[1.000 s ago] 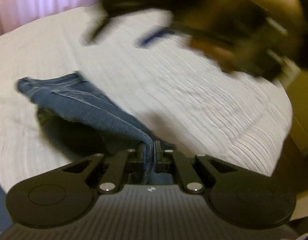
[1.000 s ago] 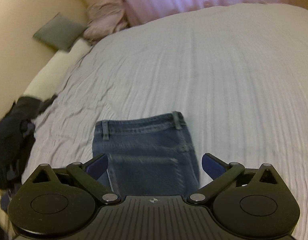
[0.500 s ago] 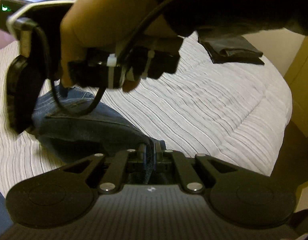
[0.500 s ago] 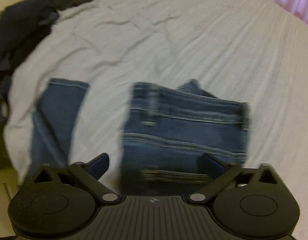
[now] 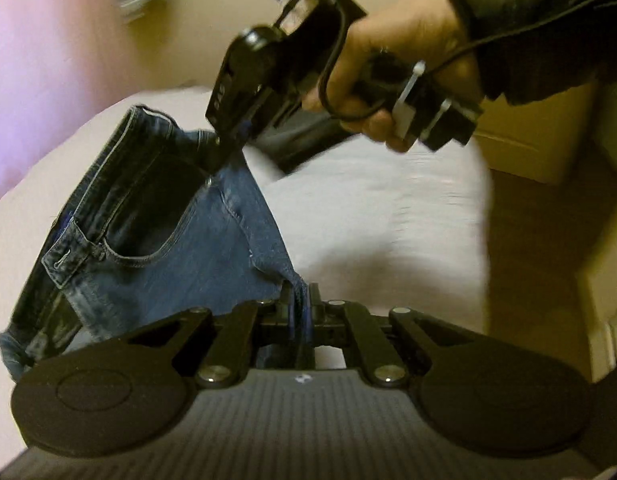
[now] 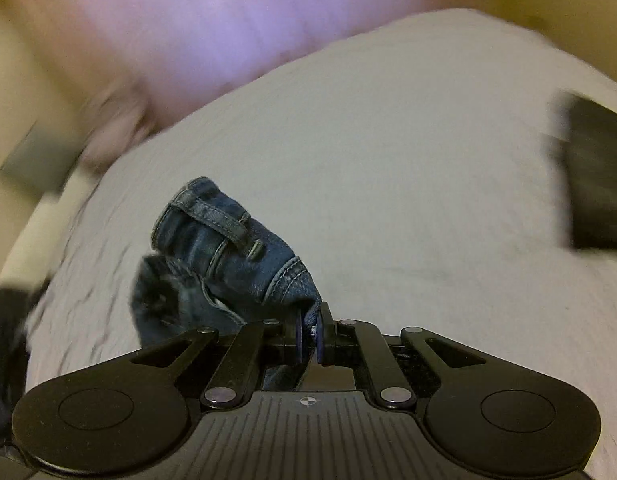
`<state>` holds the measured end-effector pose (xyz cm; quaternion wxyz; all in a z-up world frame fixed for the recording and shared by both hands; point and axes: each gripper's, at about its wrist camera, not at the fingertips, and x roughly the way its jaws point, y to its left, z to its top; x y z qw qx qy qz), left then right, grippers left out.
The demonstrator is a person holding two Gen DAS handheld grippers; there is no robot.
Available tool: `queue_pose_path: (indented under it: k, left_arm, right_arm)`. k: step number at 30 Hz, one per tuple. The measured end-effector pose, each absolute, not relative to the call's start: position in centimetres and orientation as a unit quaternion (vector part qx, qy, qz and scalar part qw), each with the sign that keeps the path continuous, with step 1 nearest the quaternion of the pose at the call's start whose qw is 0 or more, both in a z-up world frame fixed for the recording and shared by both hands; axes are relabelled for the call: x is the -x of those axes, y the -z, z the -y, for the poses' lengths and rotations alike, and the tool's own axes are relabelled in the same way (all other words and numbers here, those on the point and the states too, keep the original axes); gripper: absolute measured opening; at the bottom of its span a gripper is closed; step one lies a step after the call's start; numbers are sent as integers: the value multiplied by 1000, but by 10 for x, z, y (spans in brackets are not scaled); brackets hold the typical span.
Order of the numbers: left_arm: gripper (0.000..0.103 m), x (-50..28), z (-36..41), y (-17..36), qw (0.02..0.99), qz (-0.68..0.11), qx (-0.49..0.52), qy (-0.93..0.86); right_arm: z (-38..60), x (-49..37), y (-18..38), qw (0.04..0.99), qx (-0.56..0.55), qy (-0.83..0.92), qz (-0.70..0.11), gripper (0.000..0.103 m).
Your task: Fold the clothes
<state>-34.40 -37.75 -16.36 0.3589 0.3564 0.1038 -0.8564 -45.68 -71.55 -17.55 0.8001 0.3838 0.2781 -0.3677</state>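
The left tongs (image 5: 299, 300) were pinched tight on a seam edge of the blue jeans (image 5: 168, 240), which hung lifted above the pale bed (image 5: 368, 208), the denim spreading up and to the left from the fingertips with a front pocket showing. The right tongs (image 6: 308, 320) were likewise clamped on a bunched part of the jeans near a belt loop, and in the left wrist view they met the waistband at its upper edge. A dark folded garment (image 6: 596, 176) lay on the bed's far right.
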Motion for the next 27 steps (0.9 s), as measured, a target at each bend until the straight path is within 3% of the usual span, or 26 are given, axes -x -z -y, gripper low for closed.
queue_pose_path:
  k: [6,10,14,18,20,21,22,27]
  left_arm:
    - [4,429,391,192,243,-134,-398,874]
    - [8,434,400,201,219,-190,-402,869]
    - [11,427,420,207,256,-217,-419,844]
    - [23,377,424,211,336,-240,-437,799]
    - [28,350,421,213,375,-249,-451,770]
    - [30,332,419,216,399,-256,-459,751]
    - [31,316,418,218,420,-262,-464,734]
    - [40,234,414,233,499,-283,-478,665]
  right_arm:
    - [674,632,219,697,-461,492,-244,5]
    - [654,700,271,624,-516,529,-253,3]
    - [649,736,288,572,-542,564,-248,4]
    - [659,711,277,624,-495,536,-279,6]
    - [667,693,273,653,-473,515,-292,38]
    - [672,680,271,668,-463,501,-297,79]
    - [675,669,265,683,-454,489,-297,86]
    - [716,576,277,766,-403,370,-337,86]
